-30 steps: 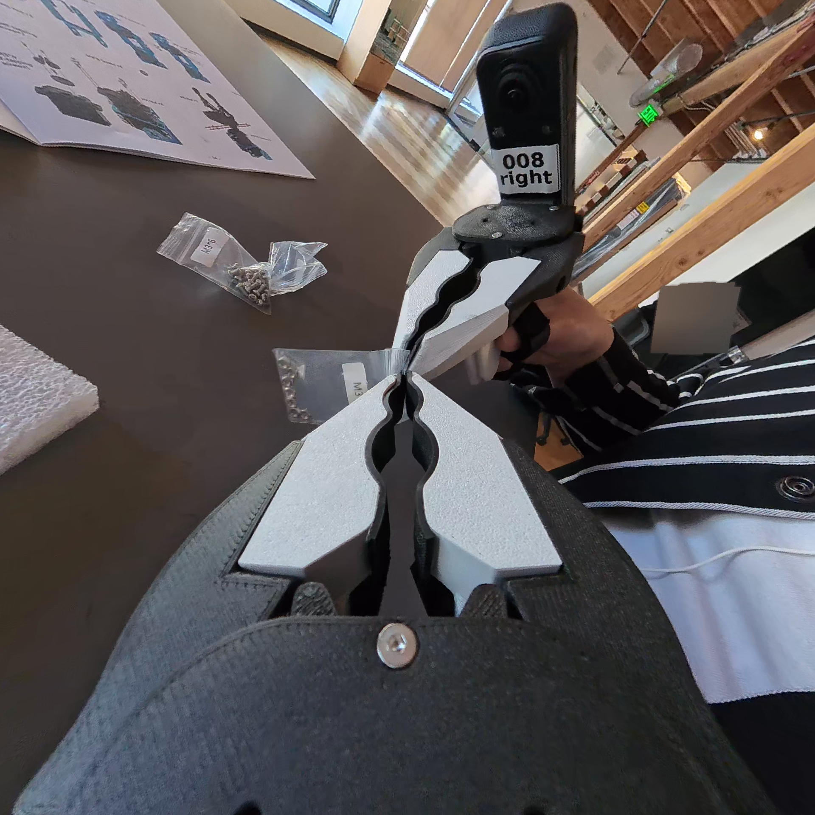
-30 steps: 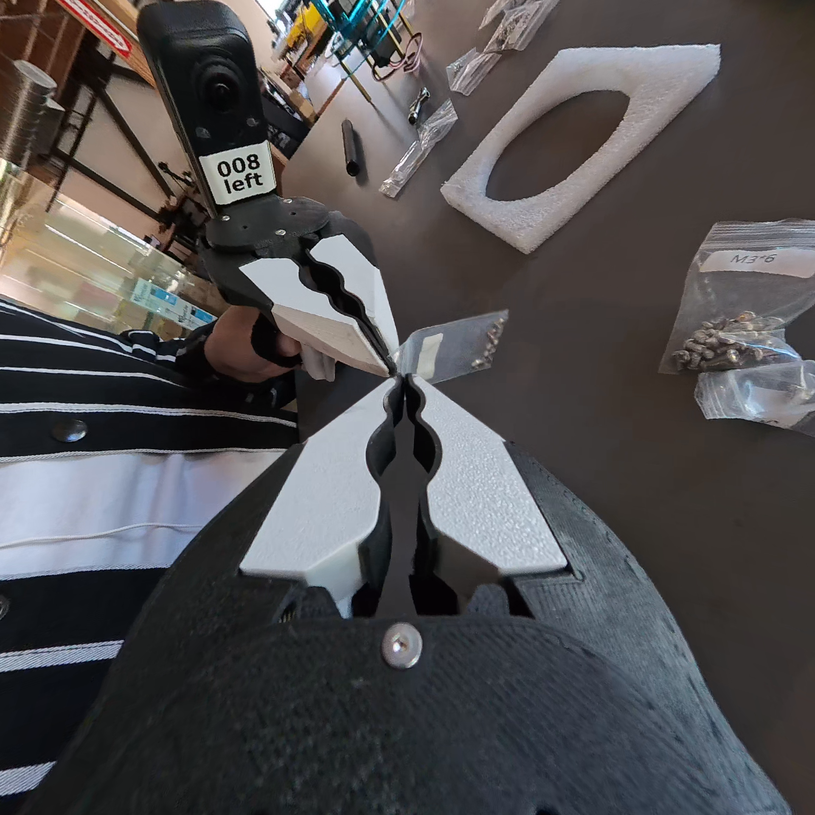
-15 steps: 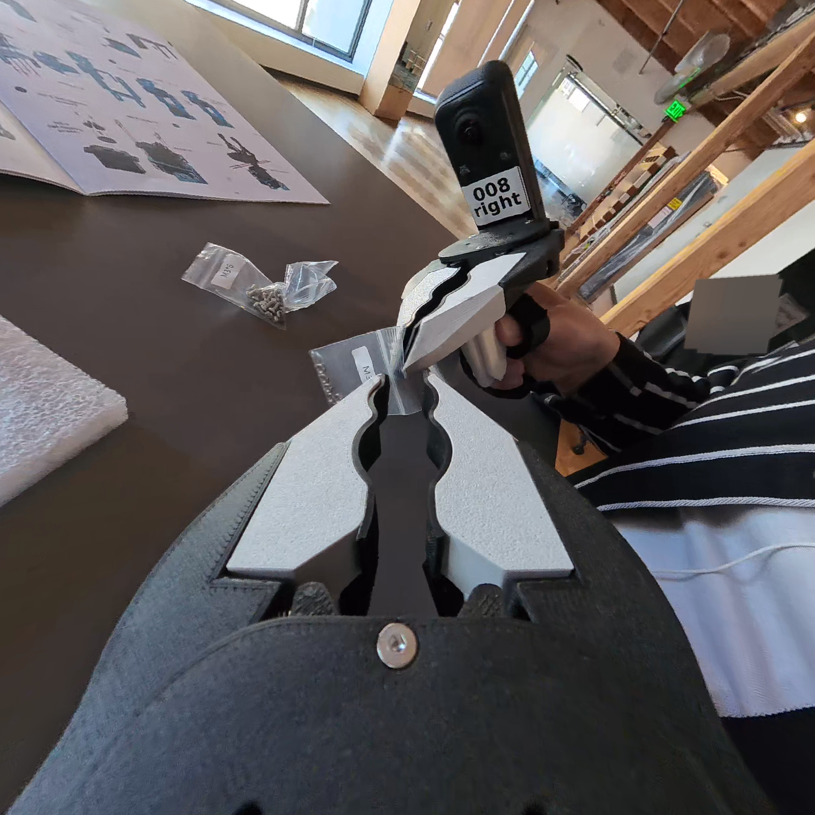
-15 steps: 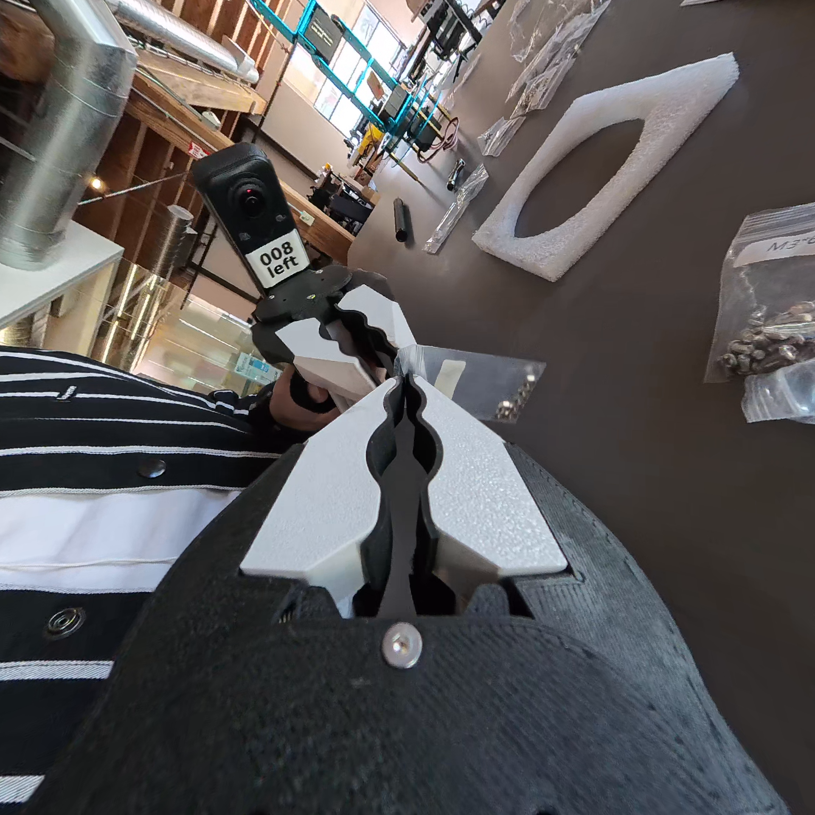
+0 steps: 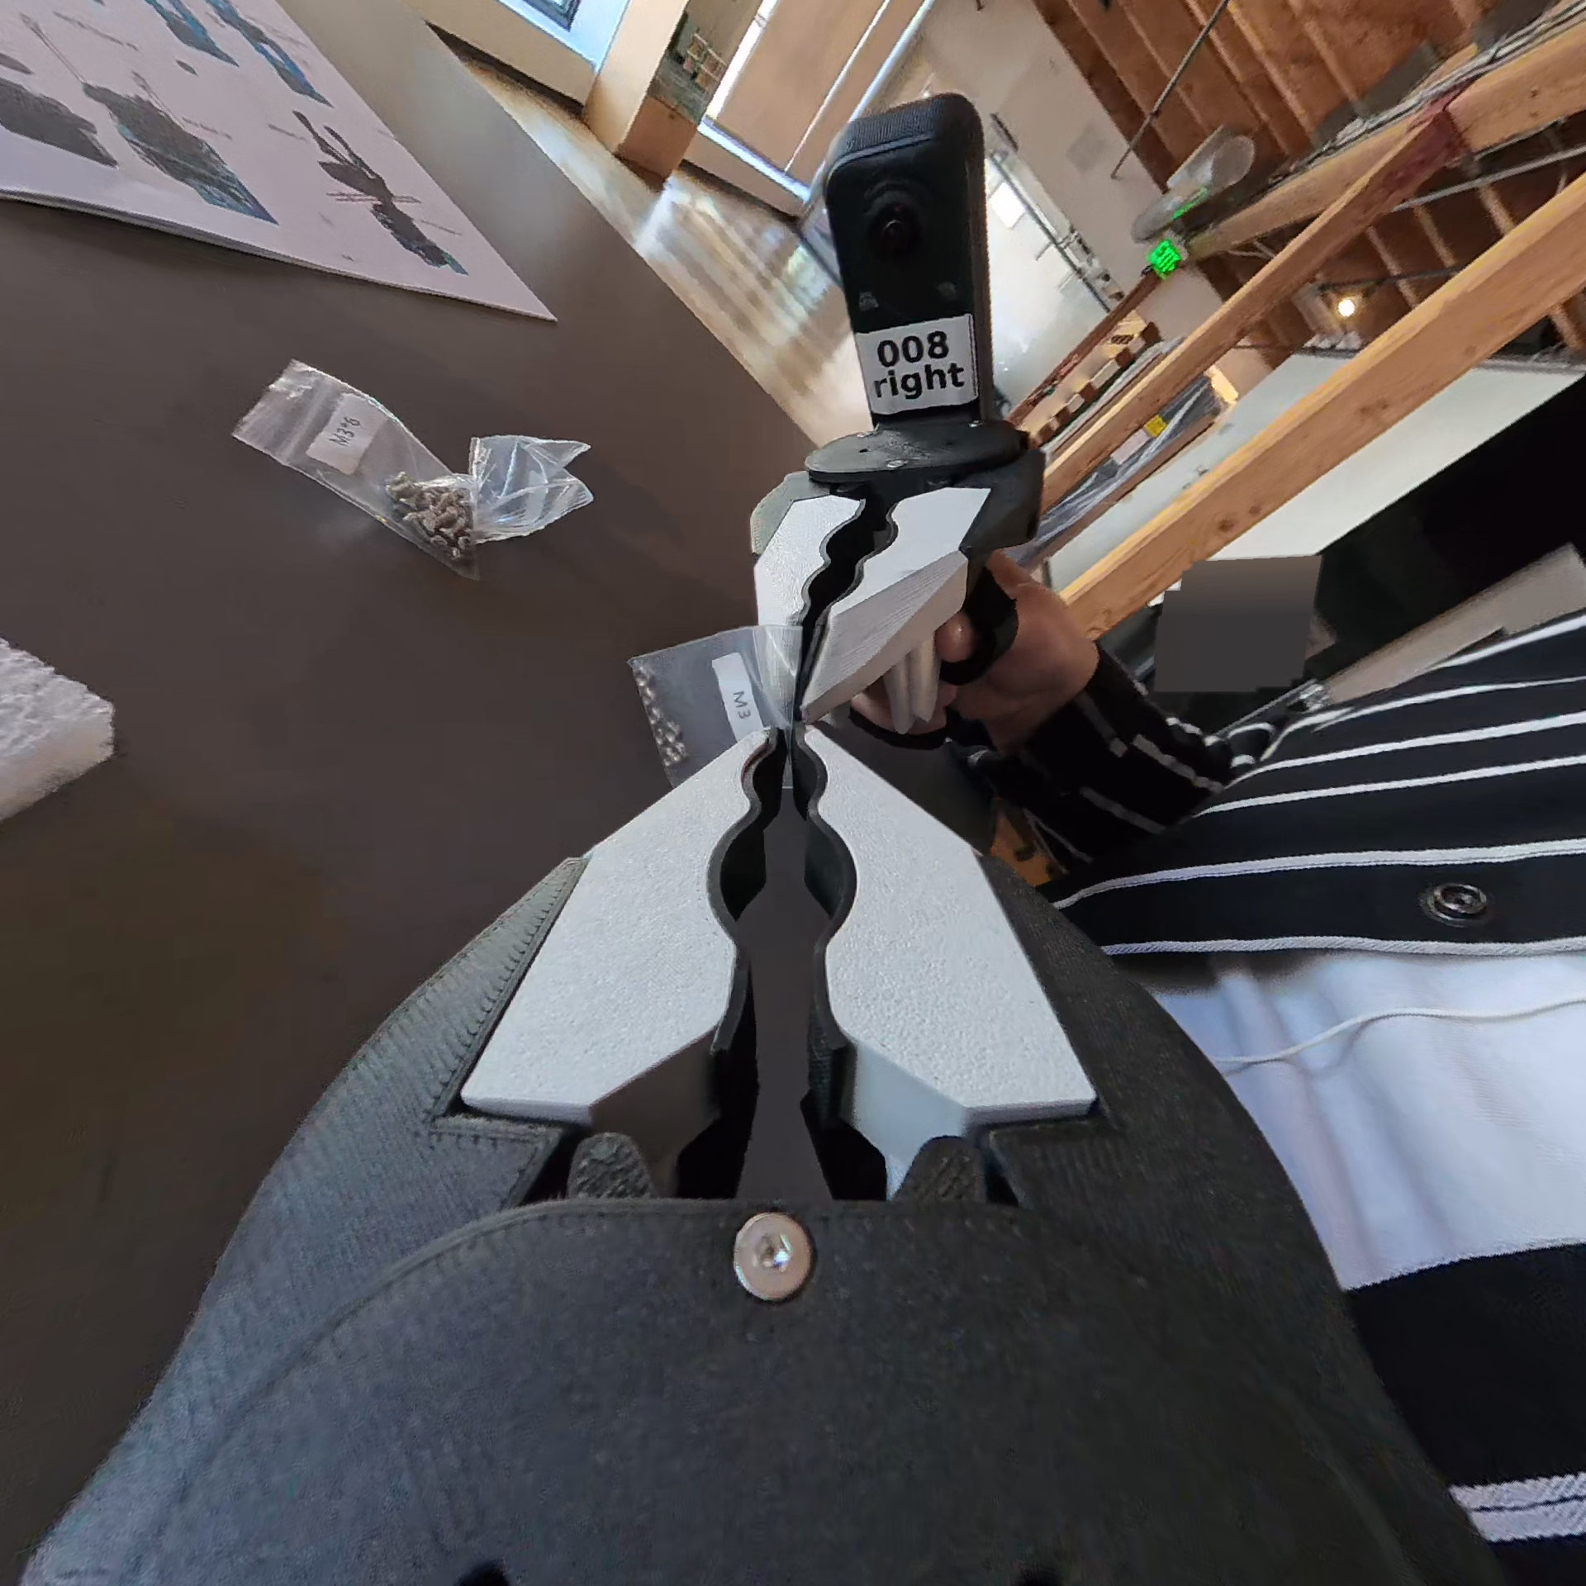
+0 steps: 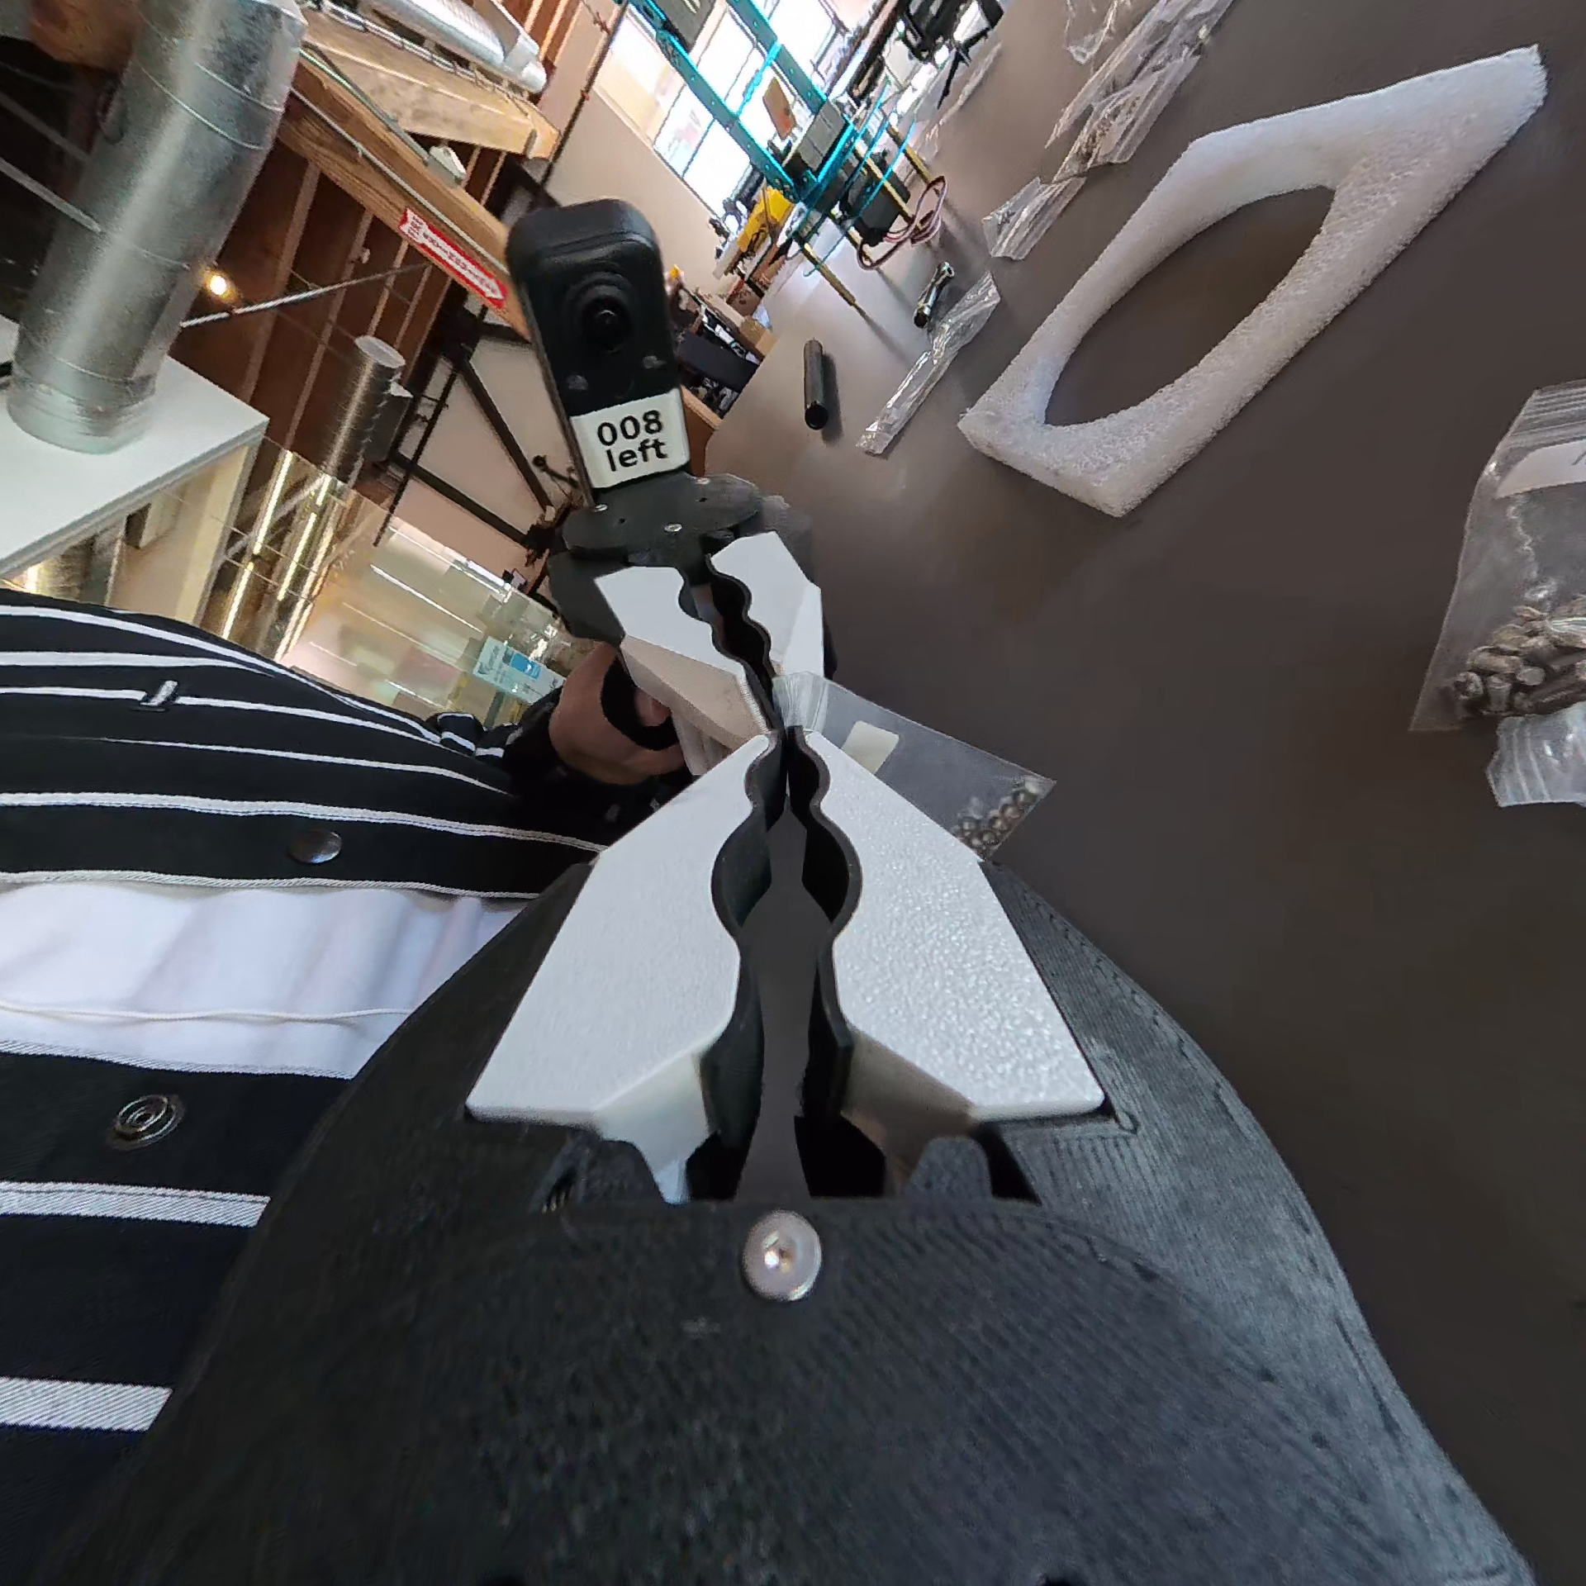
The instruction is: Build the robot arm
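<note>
A small clear zip bag (image 5: 699, 699) with a white label and a few small screws hangs above the dark table (image 5: 257, 772). My left gripper (image 5: 788, 740) is shut on the bag's top edge. My right gripper (image 5: 802, 695) faces it tip to tip and pinches the same edge just beside it. In the right wrist view my right gripper (image 6: 785, 740) is shut on the bag (image 6: 935, 777), with the left gripper (image 6: 766, 708) right in front of it. The screws (image 6: 995, 815) lie at the bag's far end.
Two more screw bags (image 5: 412, 481) lie on the table, with a printed instruction sheet (image 5: 214, 129) behind and a white foam piece (image 5: 43, 738) at the left. A foam frame (image 6: 1287, 257), more bags (image 6: 1528, 618) and a black cylinder (image 6: 815, 382) lie farther off. A person in a striped top (image 6: 214, 772) is close by. My left and right fingertips are right by each other. The white foam piece (image 5: 43, 738) is about equally far from each gripper, around 12 centimetres.
The left gripper's fingers stood apart half a second ago and are shut on the bag's edge again. The right gripper kept its hold throughout.
</note>
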Tool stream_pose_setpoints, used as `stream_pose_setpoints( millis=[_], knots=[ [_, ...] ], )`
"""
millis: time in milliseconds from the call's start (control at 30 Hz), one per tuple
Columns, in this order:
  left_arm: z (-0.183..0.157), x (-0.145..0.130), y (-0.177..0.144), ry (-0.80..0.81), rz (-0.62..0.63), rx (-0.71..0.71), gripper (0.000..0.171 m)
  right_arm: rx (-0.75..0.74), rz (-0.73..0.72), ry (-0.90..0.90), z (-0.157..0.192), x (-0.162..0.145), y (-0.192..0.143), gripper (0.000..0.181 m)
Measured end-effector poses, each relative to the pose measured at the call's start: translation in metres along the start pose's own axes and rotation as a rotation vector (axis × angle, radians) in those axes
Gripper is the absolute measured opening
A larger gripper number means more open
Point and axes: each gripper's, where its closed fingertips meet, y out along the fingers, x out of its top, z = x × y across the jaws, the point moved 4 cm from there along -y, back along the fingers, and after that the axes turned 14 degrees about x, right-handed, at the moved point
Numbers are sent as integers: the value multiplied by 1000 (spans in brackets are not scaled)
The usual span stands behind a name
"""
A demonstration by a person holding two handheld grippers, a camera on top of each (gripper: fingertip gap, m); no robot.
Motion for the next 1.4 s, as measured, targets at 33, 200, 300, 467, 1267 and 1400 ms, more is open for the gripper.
stream_pose_setpoints(
  millis=[33,200,300,467,1267,1400],
  knots=[
    [0,0,0,-14,3,-13,0,2,5,-5,0,0,0,0],
    [0,-3,1,-43,17,-29,1,-18,29,-28,0,-3,-1,0],
    [0,-2,1,-48,5,-28,1,-33,46,-37,0,-4,-2,0],
    [0,-2,0,-39,7,-26,0,-44,64,-46,-1,-7,-2,0],
    [-2,-2,5,104,6,181,0,-148,16,29,-7,-8,-5,2],
    [-2,-2,7,105,10,182,0,-161,18,18,-7,-8,-6,0]
  ],
)
